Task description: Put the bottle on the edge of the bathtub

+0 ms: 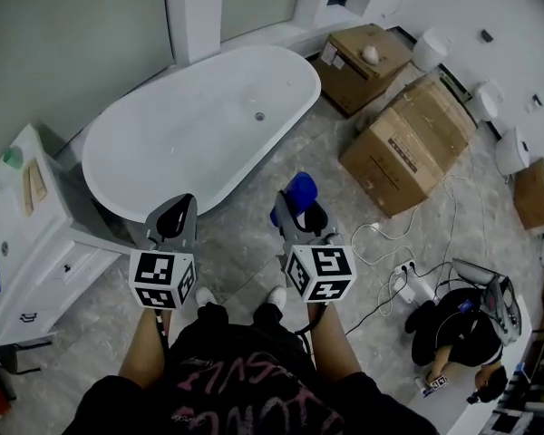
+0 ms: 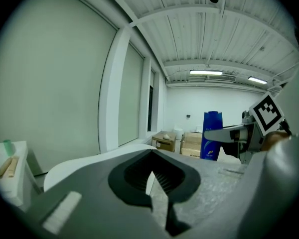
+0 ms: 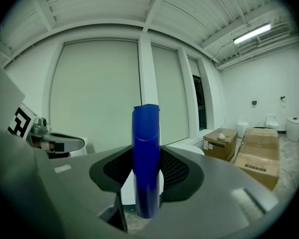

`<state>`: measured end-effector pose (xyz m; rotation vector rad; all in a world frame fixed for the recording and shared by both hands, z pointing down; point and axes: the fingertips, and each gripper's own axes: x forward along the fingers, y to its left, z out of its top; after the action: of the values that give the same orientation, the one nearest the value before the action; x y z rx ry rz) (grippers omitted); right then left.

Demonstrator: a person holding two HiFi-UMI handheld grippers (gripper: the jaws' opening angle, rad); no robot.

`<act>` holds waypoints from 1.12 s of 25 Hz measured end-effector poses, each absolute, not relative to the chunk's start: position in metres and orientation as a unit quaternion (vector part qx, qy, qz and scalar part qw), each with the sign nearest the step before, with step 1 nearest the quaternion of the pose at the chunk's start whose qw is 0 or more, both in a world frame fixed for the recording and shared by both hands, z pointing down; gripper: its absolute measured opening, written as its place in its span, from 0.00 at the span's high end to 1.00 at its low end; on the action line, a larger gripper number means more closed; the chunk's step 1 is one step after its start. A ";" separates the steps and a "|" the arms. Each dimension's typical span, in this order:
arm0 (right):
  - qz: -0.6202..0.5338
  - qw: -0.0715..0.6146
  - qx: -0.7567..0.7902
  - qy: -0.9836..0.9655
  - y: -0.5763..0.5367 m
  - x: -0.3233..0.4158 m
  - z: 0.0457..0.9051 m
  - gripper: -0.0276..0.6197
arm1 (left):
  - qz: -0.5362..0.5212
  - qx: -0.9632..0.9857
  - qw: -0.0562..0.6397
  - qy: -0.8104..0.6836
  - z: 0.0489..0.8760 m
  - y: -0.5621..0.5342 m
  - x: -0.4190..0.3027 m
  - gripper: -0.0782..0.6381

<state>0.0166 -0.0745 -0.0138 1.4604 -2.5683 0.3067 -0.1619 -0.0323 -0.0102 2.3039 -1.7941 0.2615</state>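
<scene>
Two grippers are in view. Your right gripper (image 1: 295, 216) is clamped on the blue bottle (image 1: 300, 190), held upright over the floor just beside the bathtub (image 1: 186, 125) and clear of its rim. The jaws hide the bottle's base, and the head view shows only its top. Your left gripper (image 1: 174, 217) has its jaws nearly together and holds nothing.

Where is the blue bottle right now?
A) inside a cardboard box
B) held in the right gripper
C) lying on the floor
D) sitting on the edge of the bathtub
B: the blue bottle stands upright between the jaws of the right gripper, which are closed on its sides.
</scene>
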 end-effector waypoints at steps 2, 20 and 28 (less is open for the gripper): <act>0.101 0.087 0.477 -0.869 -0.083 0.019 -0.014 0.67 | 0.087 0.776 0.103 -0.617 -0.012 -0.037 -0.155 0.89; 0.095 0.100 0.464 -0.875 -0.123 0.048 0.009 0.67 | 0.083 0.767 0.092 -0.630 -0.003 -0.077 -0.117 0.89; 0.109 0.109 0.458 -0.876 -0.127 0.049 0.035 0.67 | 0.087 0.759 0.113 -0.636 0.026 -0.078 -0.117 0.89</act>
<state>0.0494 -0.1266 0.0348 1.3460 -2.5754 0.3202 -0.1172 -0.0780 0.0257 2.2252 -1.8646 0.2561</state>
